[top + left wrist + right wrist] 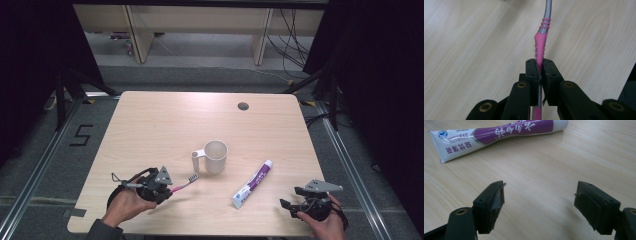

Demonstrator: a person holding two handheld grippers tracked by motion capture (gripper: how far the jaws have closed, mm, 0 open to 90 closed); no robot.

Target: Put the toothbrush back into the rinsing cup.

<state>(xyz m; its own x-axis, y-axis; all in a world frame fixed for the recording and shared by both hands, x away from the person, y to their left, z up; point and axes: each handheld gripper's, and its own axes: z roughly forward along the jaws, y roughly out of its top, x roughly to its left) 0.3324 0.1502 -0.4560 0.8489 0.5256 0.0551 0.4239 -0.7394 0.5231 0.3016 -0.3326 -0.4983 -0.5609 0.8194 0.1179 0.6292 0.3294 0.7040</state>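
A pink and grey toothbrush (183,185) lies low over the table, its head pointing toward a white mug (215,156). My left gripper (159,190) is shut on the toothbrush (540,47) by its pink handle, near the table's front left. The mug stands upright at the middle, handle to the left. A white and purple toothpaste tube (252,183) lies right of the mug, cap pointing away. My right gripper (291,198) is open near the front right edge, short of the toothpaste tube (499,133), with nothing between its jaws.
The wooden table (165,125) has a round cable hole (243,106) near its far edge. Beyond the table are the legs of a bench (137,35) and loose cables (295,45) on the floor.
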